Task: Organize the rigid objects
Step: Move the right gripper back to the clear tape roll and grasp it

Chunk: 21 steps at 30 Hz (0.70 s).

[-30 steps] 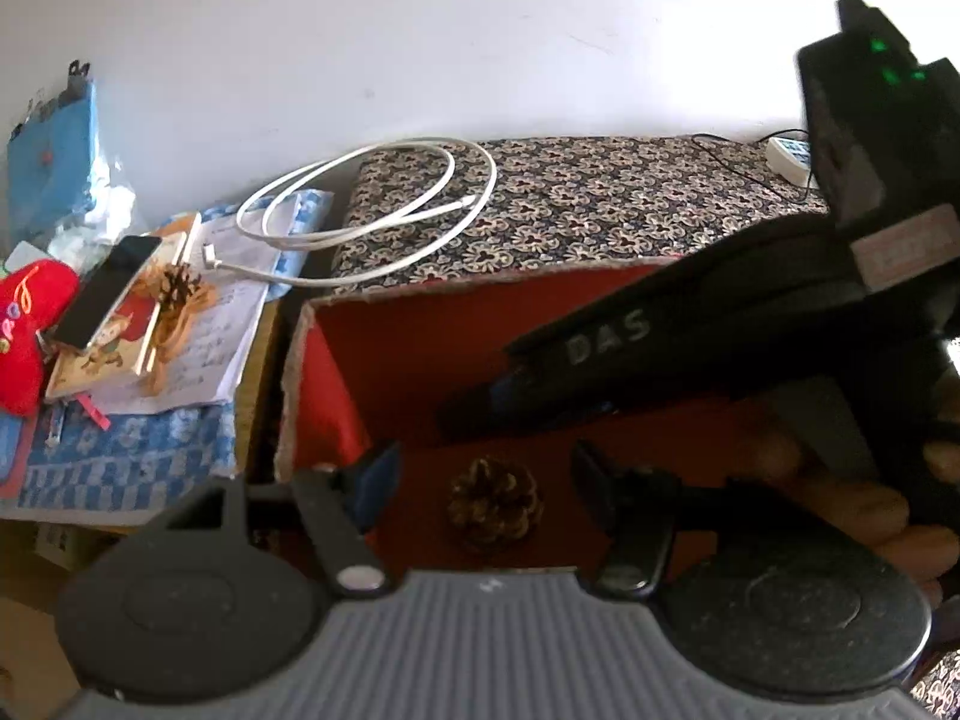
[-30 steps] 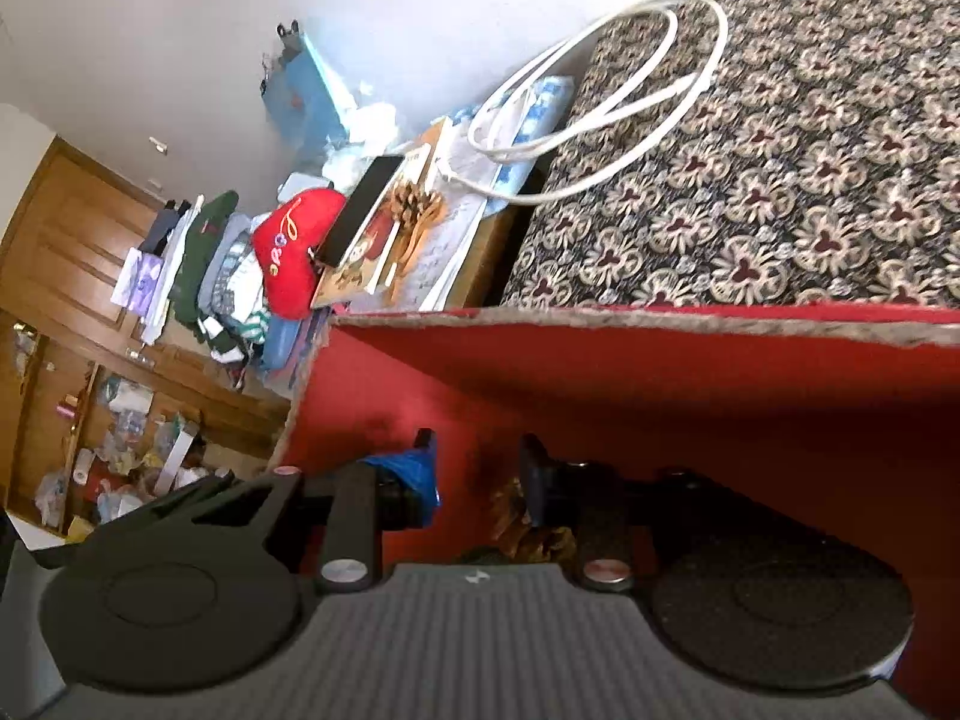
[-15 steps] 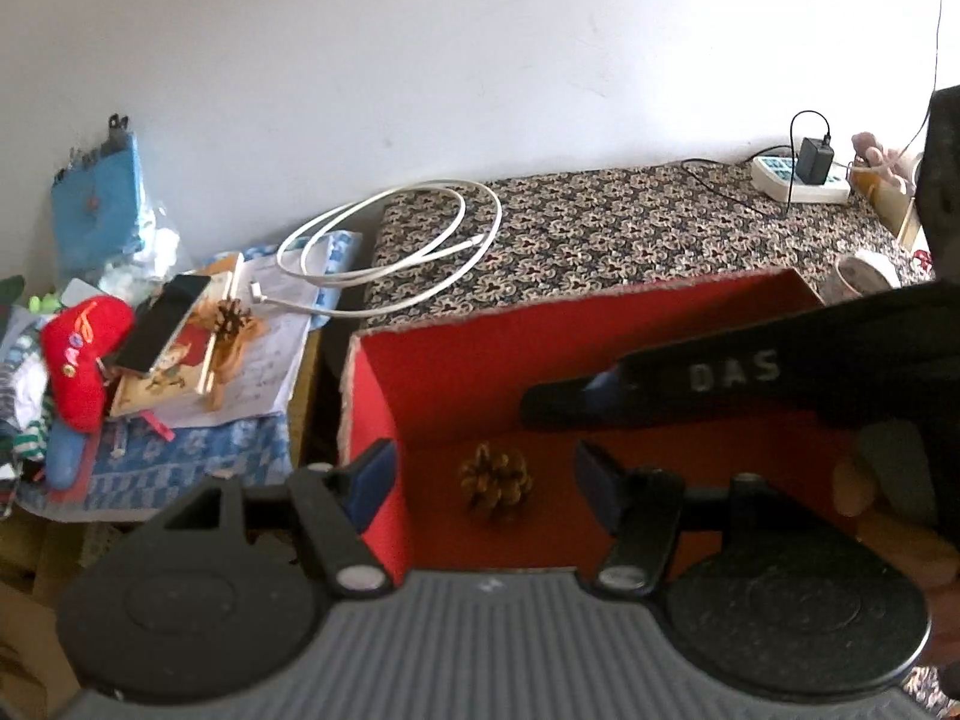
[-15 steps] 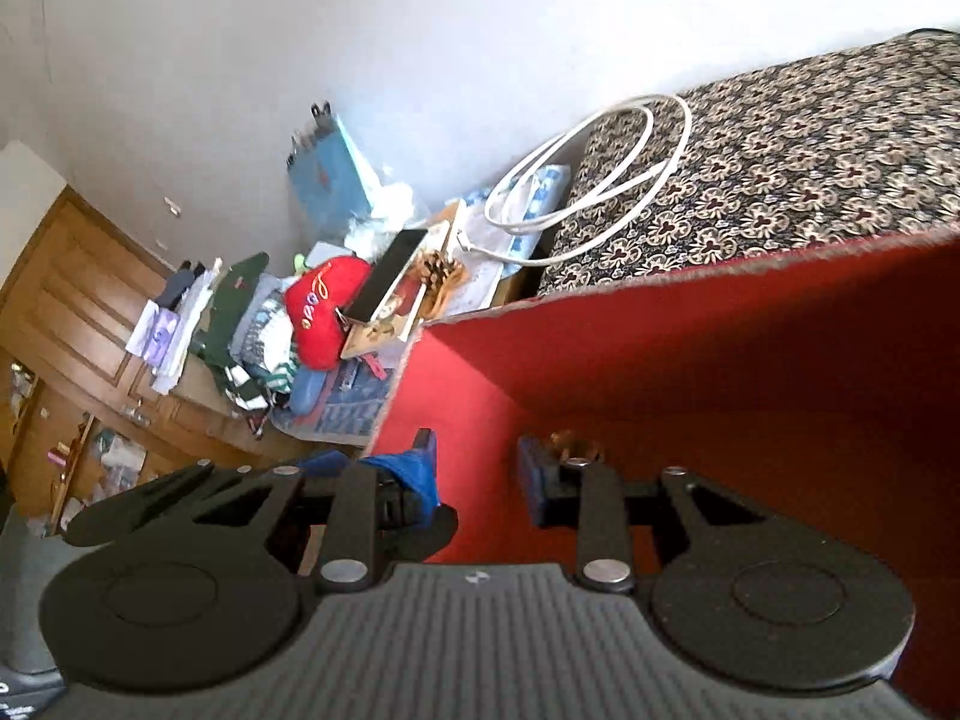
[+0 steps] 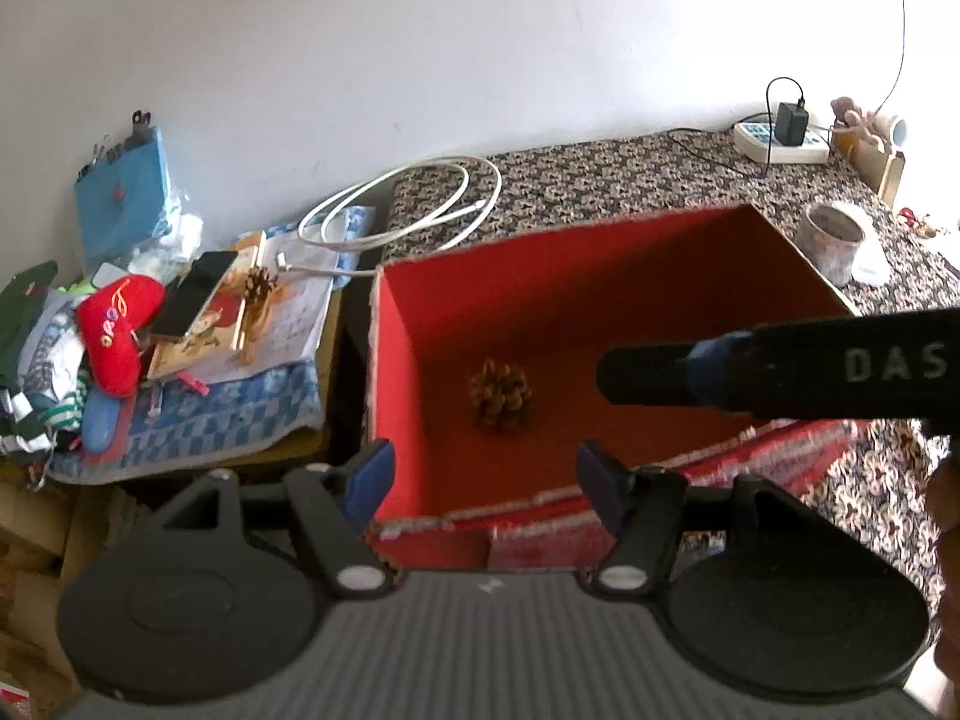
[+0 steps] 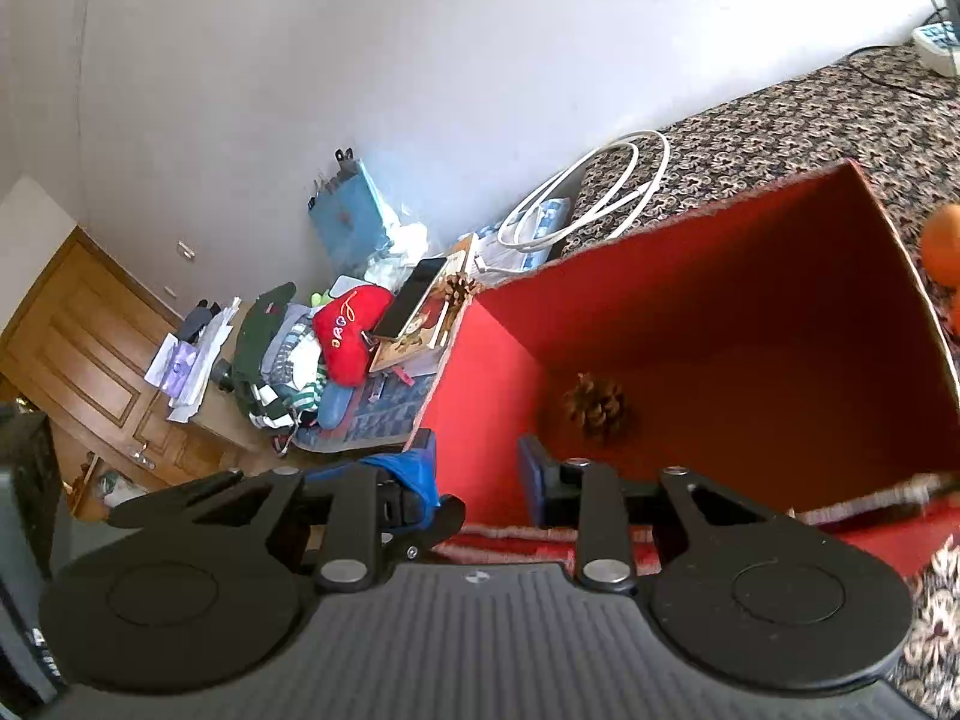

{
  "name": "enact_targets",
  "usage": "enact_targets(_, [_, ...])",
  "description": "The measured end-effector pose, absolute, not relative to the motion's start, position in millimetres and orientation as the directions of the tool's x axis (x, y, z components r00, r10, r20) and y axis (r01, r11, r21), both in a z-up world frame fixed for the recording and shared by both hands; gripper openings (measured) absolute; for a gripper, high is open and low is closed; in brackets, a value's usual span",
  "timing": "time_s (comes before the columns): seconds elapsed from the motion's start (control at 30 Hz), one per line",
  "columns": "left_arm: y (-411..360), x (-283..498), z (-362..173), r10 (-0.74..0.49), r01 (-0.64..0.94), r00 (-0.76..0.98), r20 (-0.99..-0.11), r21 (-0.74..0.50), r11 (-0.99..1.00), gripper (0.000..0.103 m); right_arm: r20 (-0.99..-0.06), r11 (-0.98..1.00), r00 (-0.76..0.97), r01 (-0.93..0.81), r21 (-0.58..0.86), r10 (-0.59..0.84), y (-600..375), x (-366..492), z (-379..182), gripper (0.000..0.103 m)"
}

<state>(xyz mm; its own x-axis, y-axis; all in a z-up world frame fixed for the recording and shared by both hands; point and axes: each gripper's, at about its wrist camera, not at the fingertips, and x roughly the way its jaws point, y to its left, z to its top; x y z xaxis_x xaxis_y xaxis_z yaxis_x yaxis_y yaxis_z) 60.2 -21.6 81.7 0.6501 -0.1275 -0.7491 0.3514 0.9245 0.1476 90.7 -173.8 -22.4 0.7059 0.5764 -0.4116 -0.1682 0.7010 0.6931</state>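
Surface before me: a patterned cloth (image 5: 606, 180), dark with pale flowers, covering the whole top up to the white wall.
Red box (image 5: 393, 324): stands directly on that cloth, open side up, near my edge.
White cable (image 5: 420, 204): coiled on the cloth's far left corner, its loops hanging over onto the lower side table.
Power strip (image 5: 780, 144): on the cloth against the wall, far right, a black adapter plugged in.
Small round tin (image 5: 834, 240): on the cloth just right of the box.
Side table (image 5: 198, 420): lower, left of the box, under a blue checked cloth carrying a red heart cushion (image 5: 120, 330), a phone (image 5: 192, 294) on a book, papers.
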Motion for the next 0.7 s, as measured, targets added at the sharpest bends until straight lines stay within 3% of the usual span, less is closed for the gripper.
enact_targets(0.4, [-16.6,27.3,66.6,-0.167,0.403,0.615,-0.771,0.126,0.906,0.067,-0.423,0.695,0.74,-0.084,0.714,0.523,-195.1,39.5,-37.6,0.014])
enact_targets(0.7, [-13.6,-13.5,33.0,-0.32,0.555,0.523,-0.79,0.03,0.832,0.067,-0.505,0.68,0.707,0.047,0.732,0.495,-224.2,2.9,-80.7,0.014])
